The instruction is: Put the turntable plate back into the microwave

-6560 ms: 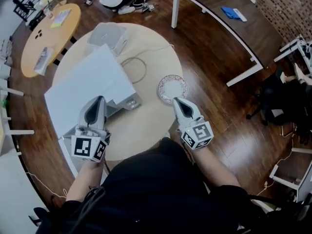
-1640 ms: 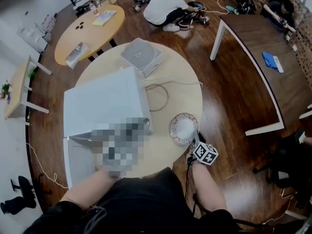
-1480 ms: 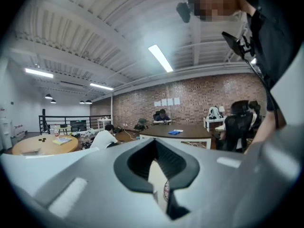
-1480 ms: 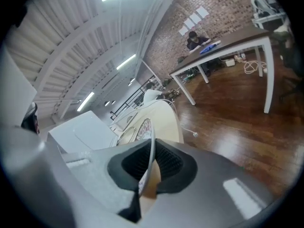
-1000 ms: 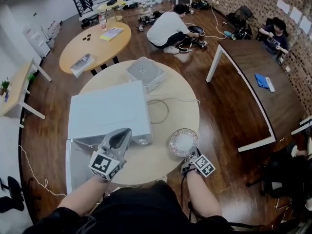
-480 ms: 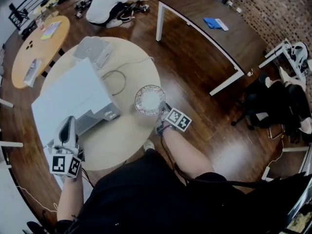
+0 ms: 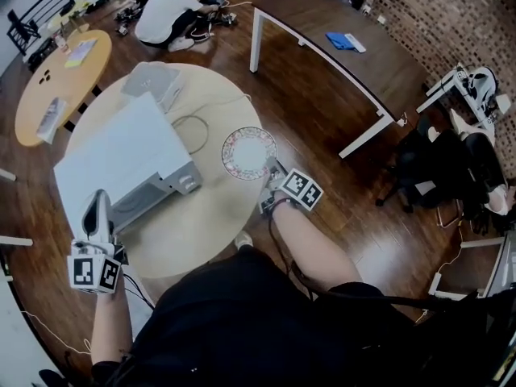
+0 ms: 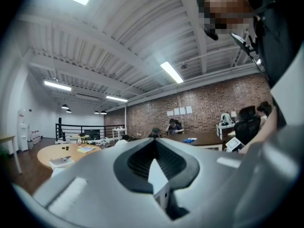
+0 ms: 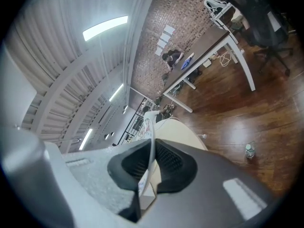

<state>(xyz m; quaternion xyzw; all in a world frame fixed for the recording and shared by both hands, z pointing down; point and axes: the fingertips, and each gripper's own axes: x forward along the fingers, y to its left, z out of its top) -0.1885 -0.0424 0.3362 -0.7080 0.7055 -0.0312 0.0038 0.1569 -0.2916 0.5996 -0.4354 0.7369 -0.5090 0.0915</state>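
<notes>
Head view: I see the right gripper point(image 7: 272, 173) holding the turntable plate point(image 7: 248, 151) by its near rim, over the round table point(image 7: 201, 232) and right of the white microwave point(image 7: 113, 156). The left gripper point(image 7: 98, 204) sits at the microwave's front.
Left gripper view: jaws together, apparently empty.
Right gripper view: jaws clamped on the plate, seen edge-on.

Head cam: above the person, facing steeply down, well off the round table point(image 7: 201, 216). Left gripper point(image 7: 98, 196) sits at 8 o'clock, right gripper point(image 7: 271, 170) near centre.
Left gripper cam: level, own jaws close, filling the lower frame.
Right gripper cam: rolled, tight on the turntable plate point(image 9: 151, 141), seen edge-on.
Shared by all three: long dark table point(image 7: 339, 47), 1 o'clock in the head view.
</notes>
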